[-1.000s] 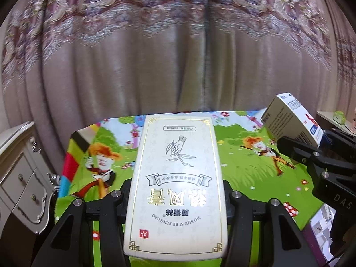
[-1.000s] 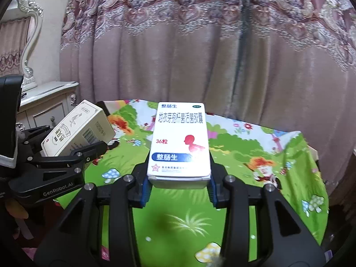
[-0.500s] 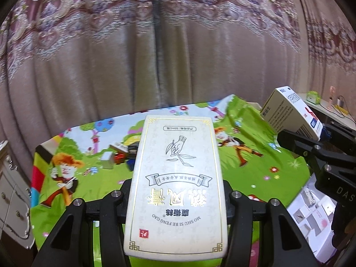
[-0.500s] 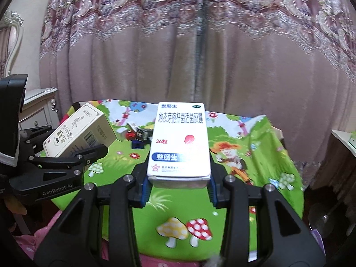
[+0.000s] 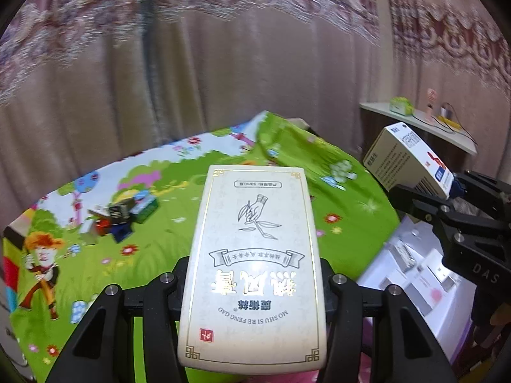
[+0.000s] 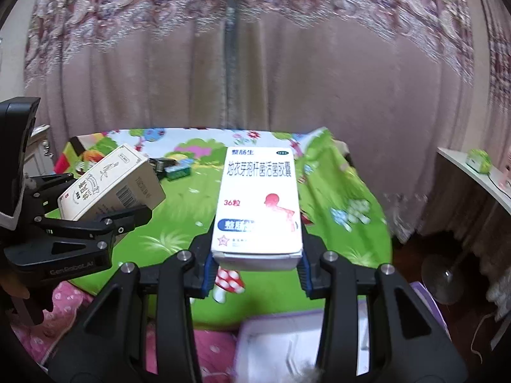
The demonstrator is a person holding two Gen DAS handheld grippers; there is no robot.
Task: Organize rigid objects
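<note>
My left gripper (image 5: 252,274) is shut on a cream box with gold print (image 5: 252,255) and holds it in the air above the table. It also shows in the right wrist view (image 6: 108,182). My right gripper (image 6: 255,255) is shut on a white medicine box with blue and red print (image 6: 258,201), also in the air. That box shows in the left wrist view (image 5: 405,159) at the right. A small pile of boxes (image 5: 118,217) lies on the cartoon-print tablecloth (image 5: 159,255).
A white bin with small boxes inside (image 5: 415,274) sits below the table's near right side; its rim shows in the right wrist view (image 6: 281,335). A curtain (image 6: 255,79) hangs behind the table. A side shelf (image 5: 415,124) stands at the right.
Both grippers, still holding their boxes, have swung right and pulled back from the table. The white bin has come into view below them.
</note>
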